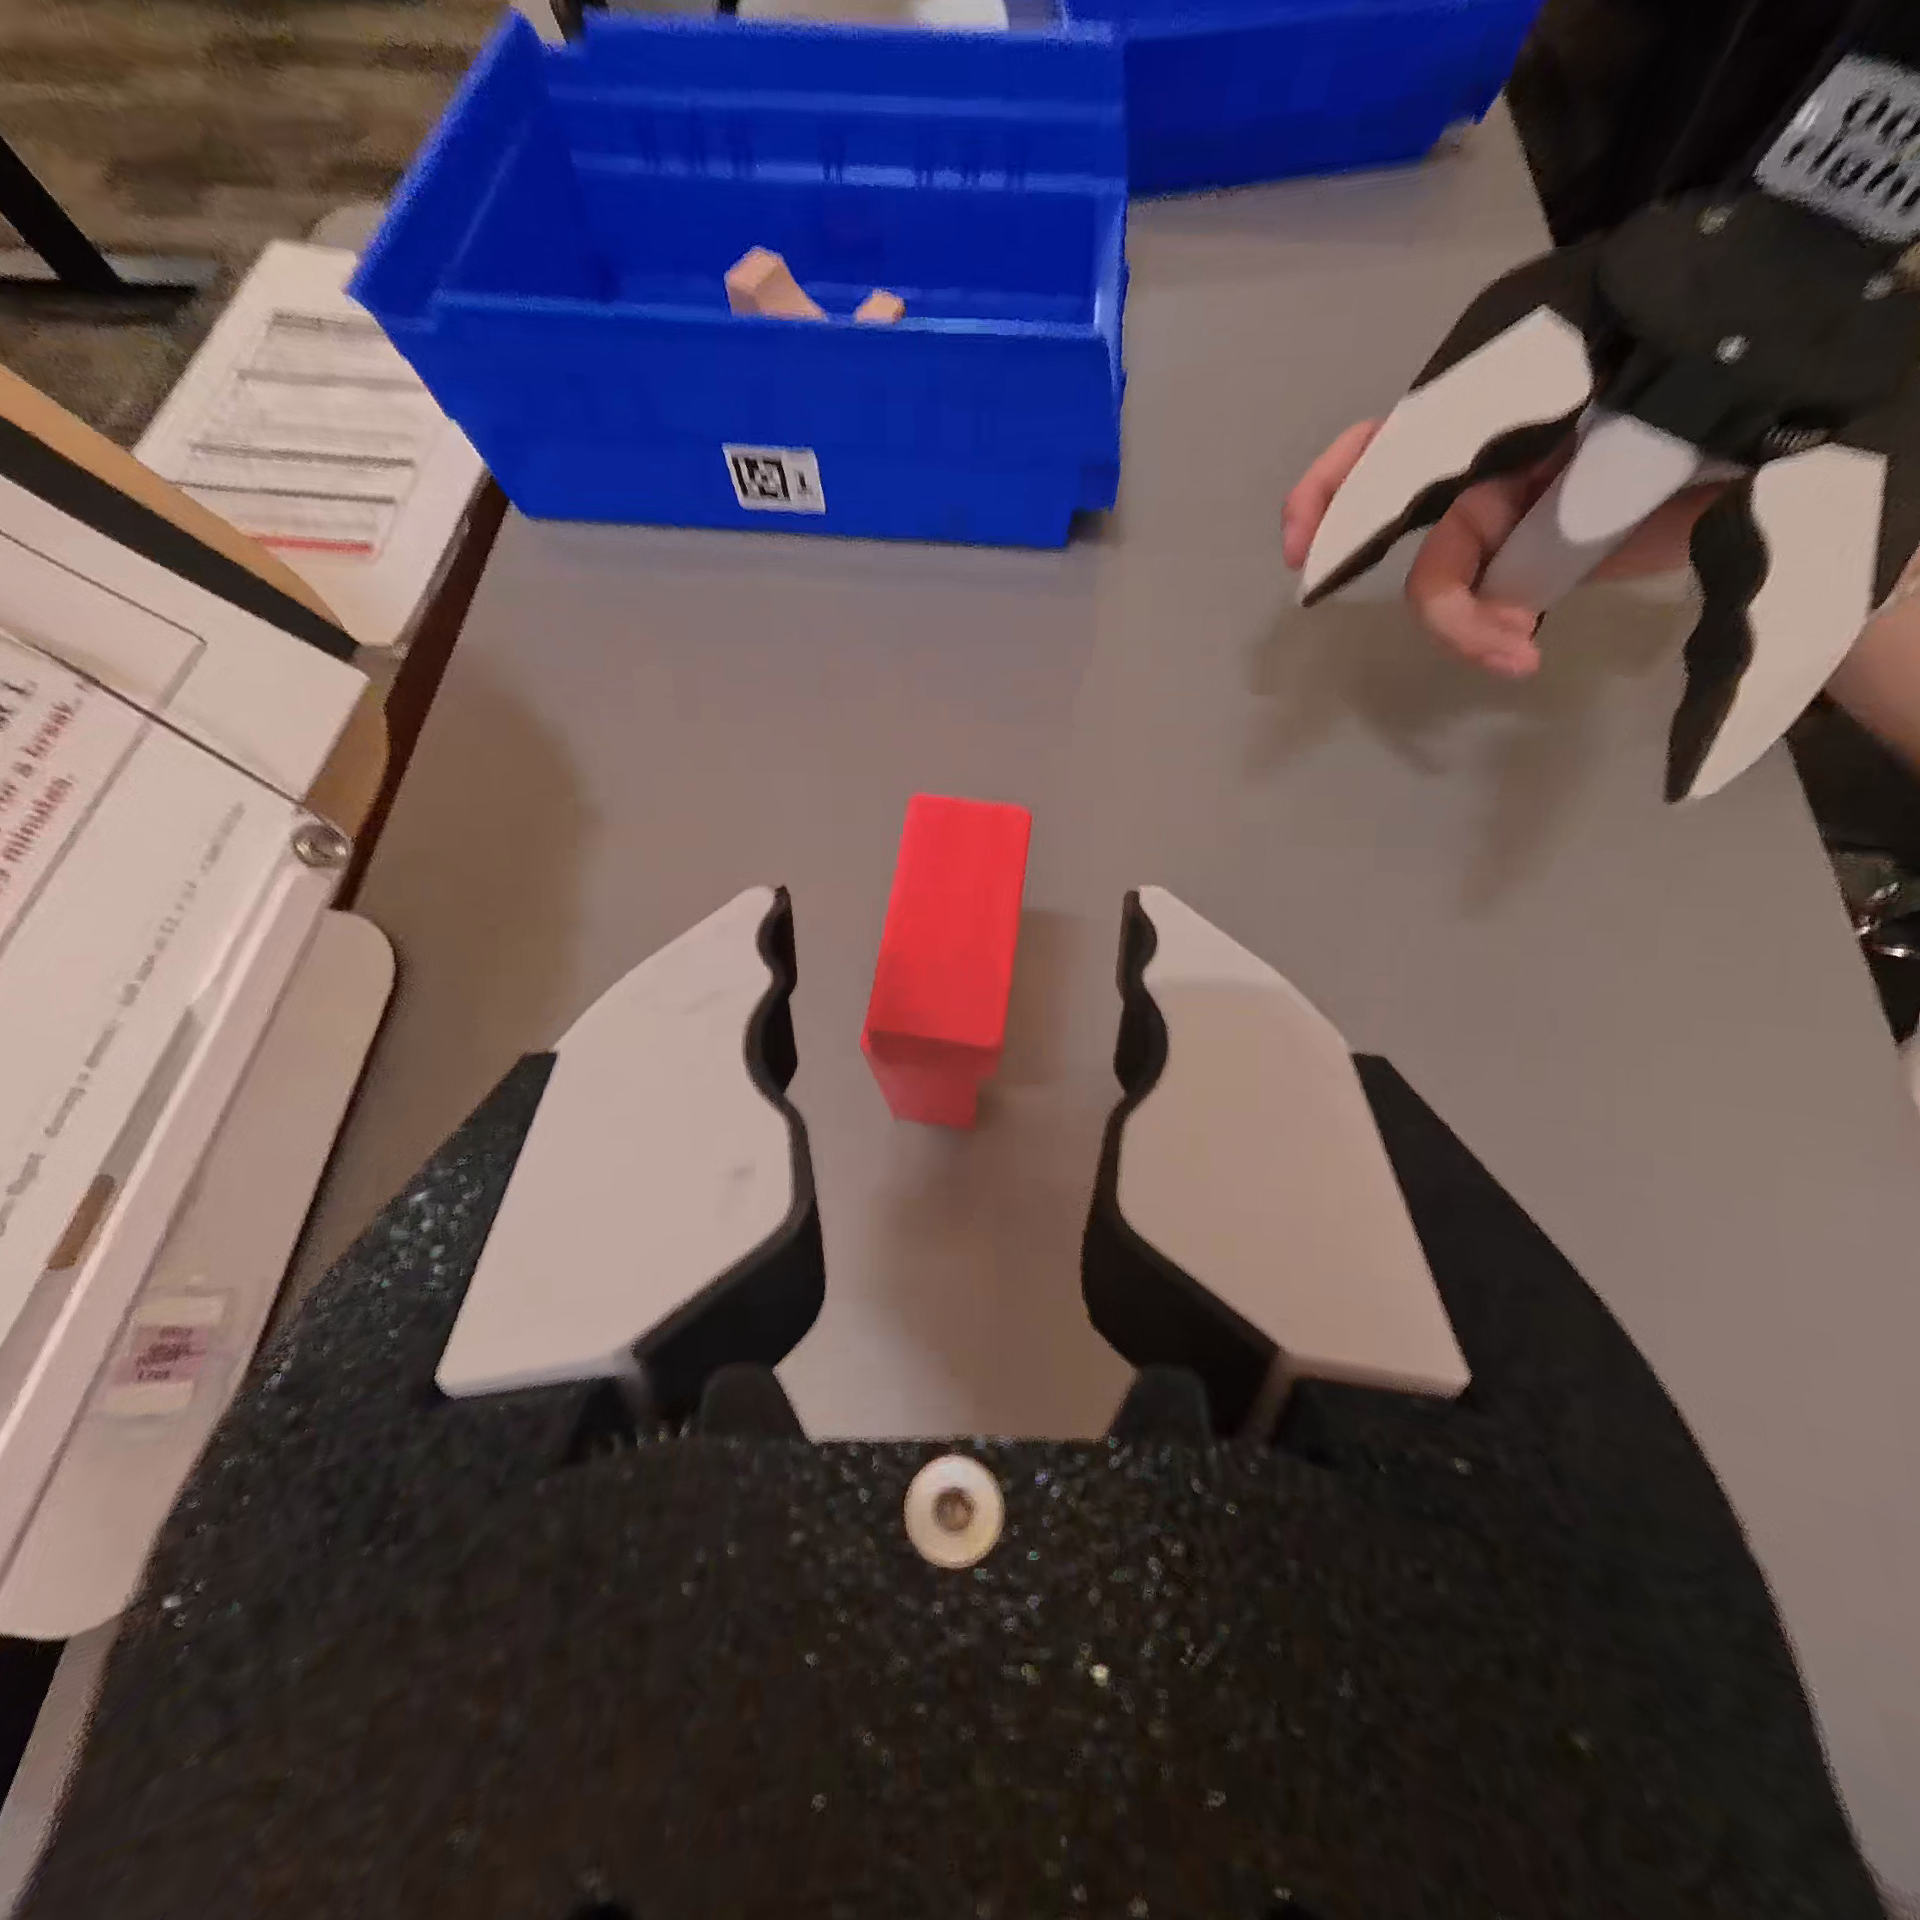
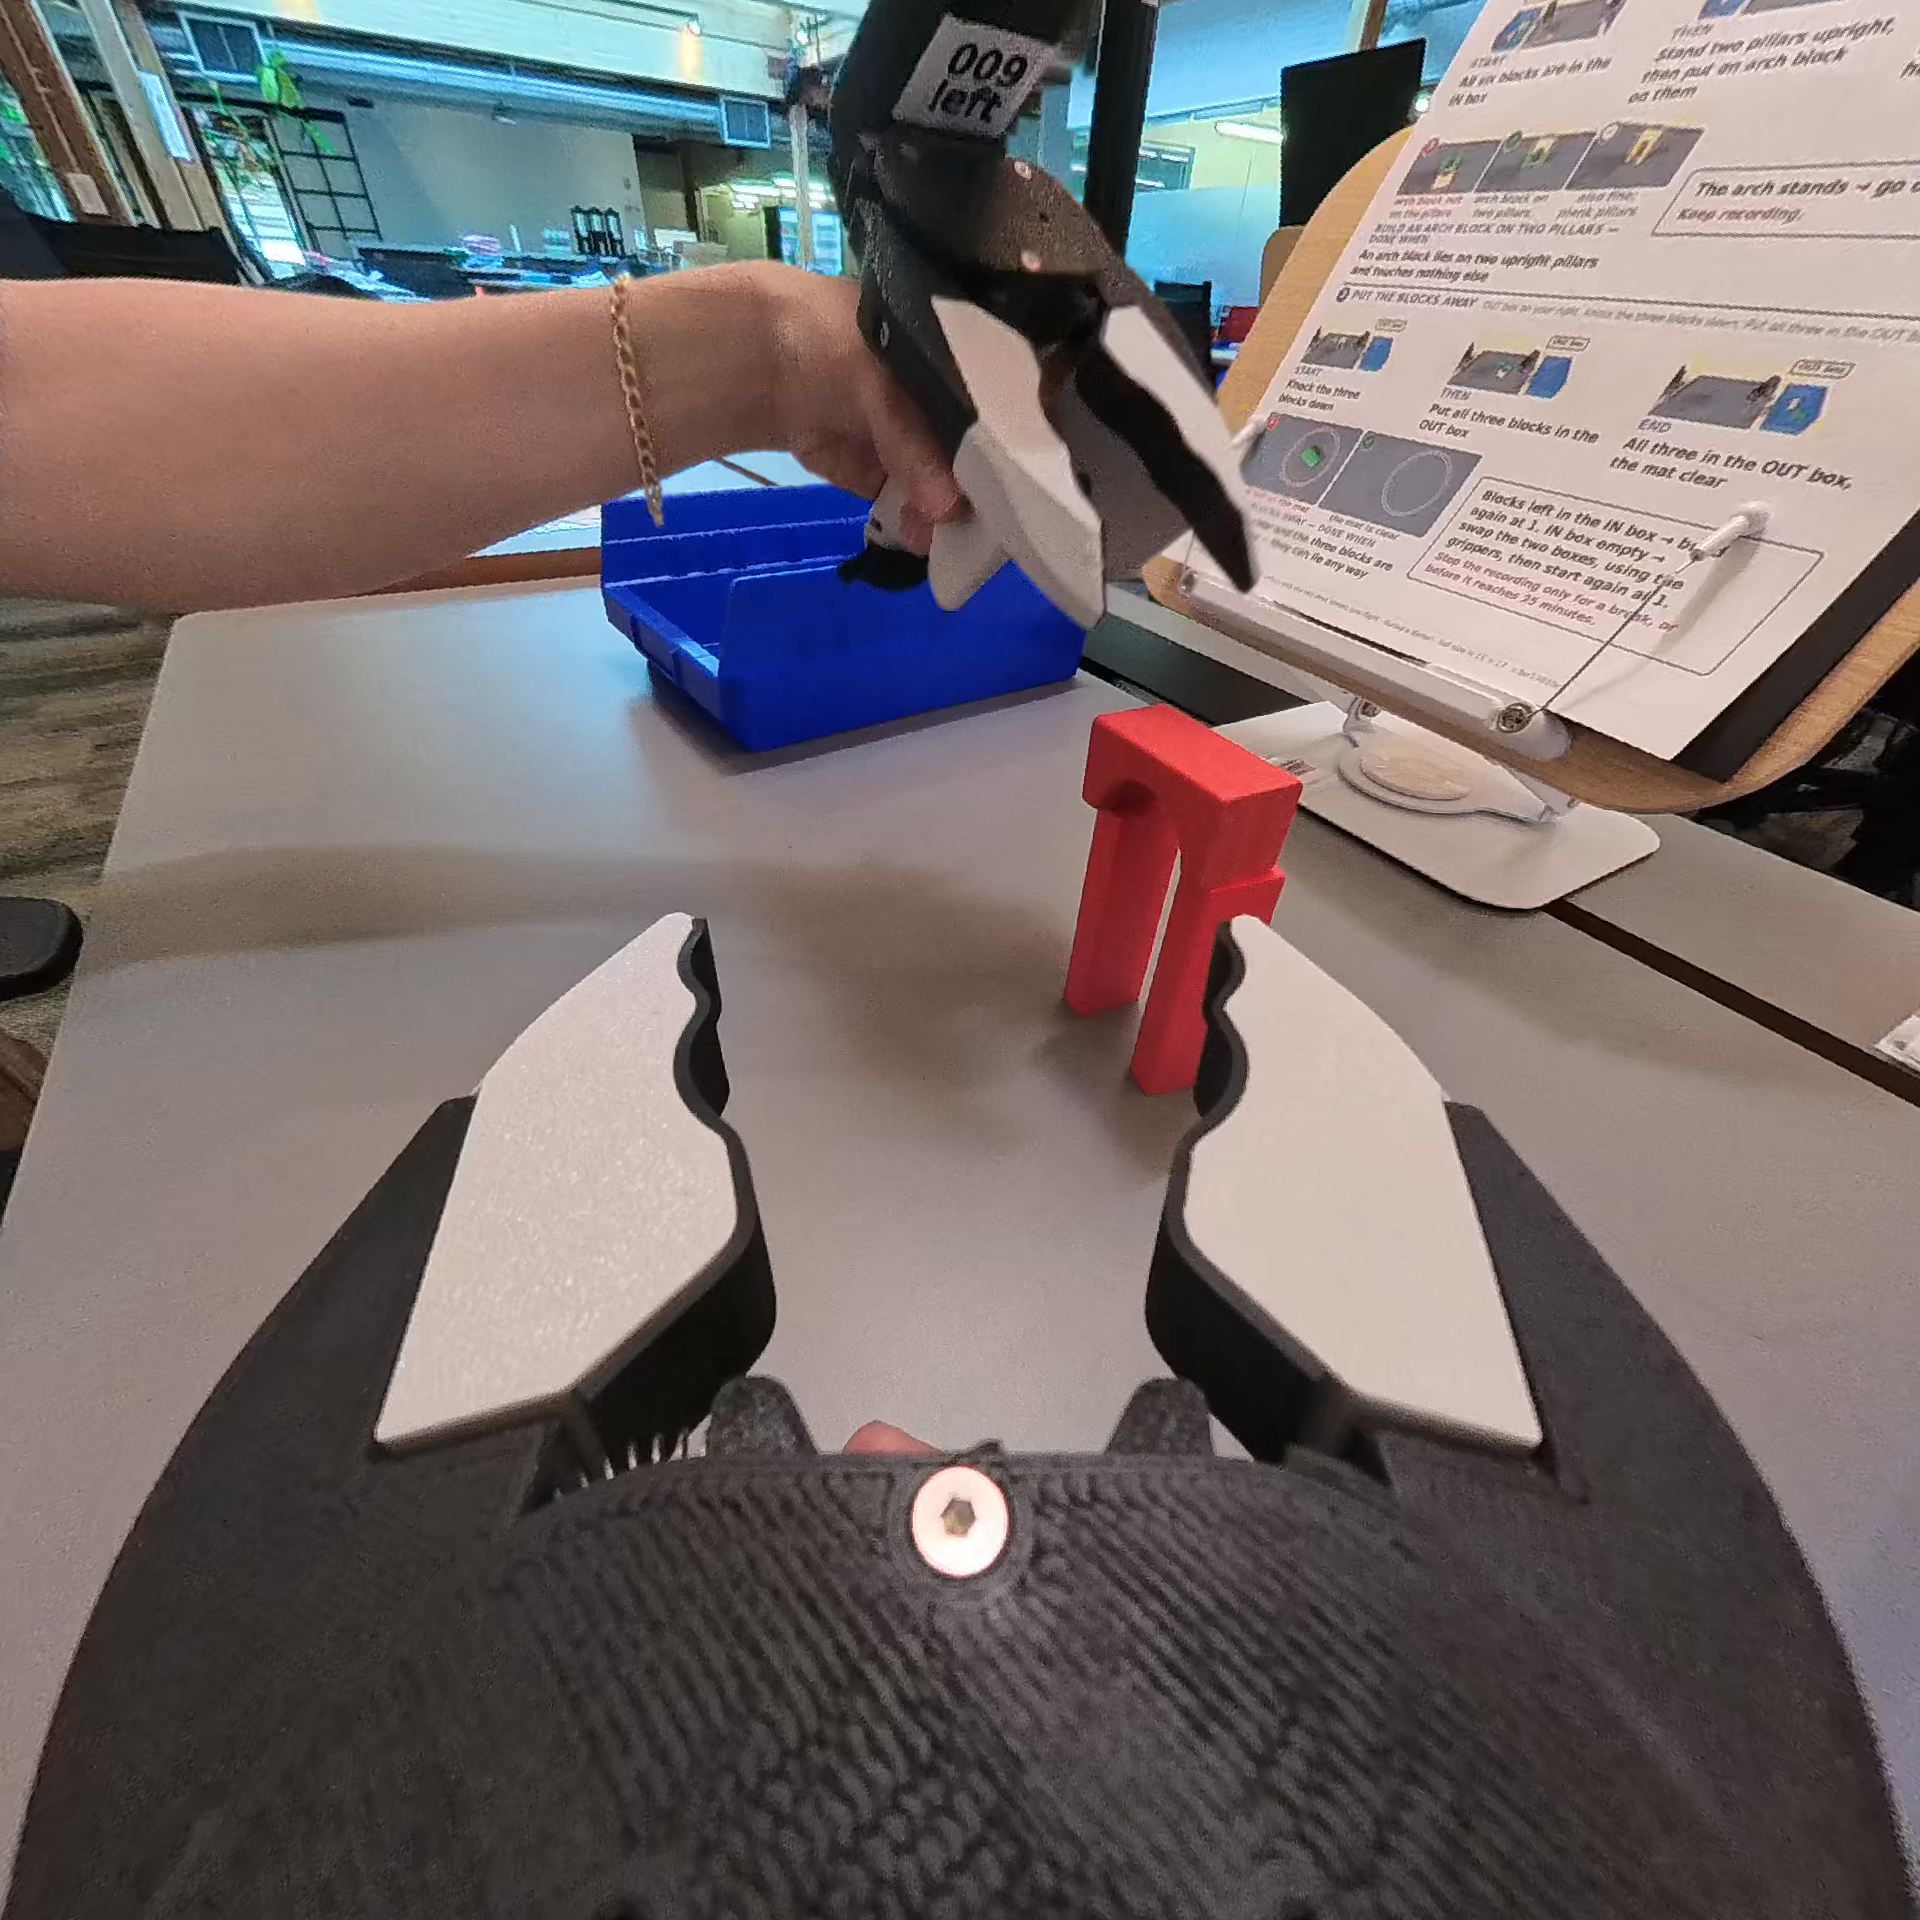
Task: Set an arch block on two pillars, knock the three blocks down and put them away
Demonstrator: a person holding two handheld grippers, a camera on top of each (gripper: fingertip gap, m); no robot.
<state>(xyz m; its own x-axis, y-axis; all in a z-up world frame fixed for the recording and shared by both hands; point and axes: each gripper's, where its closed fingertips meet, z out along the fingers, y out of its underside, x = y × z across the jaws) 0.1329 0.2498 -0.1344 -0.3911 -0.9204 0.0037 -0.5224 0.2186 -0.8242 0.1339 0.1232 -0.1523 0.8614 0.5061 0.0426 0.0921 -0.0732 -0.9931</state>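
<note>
My left claw (image 1: pixel 956 914) hangs above the grey counter (image 1: pixel 1299 935) with its jaws spread wide and nothing between the pads. Looking down along it, I see the red arch block (image 1: pixel 951 935) lying across the tops of two red pillars, directly under the gap between my fingers but not touching them. From my right wrist view the same stack is plainer: the arch block (image 2: pixel 1195 795) sits on two upright pillars (image 2: pixel 1117 914), which stand close together on the counter (image 2: pixel 520 790).

My right claw (image 2: pixel 966 935) is also spread open and empty, low over the counter, its right finger (image 2: pixel 1340 1143) just beside the nearer pillar; whether it touches I cannot tell.

Beyond the stack sits a blue bin (image 1: pixel 748 343) with a couple of plain wooden blocks (image 1: pixel 779 286) inside, and a second blue bin (image 1: pixel 1299 94) behind it. On my left stands a tilted wooden board carrying a printed instruction sheet (image 2: pixel 1621 343), on a white stand (image 2: pixel 1455 810).
</note>
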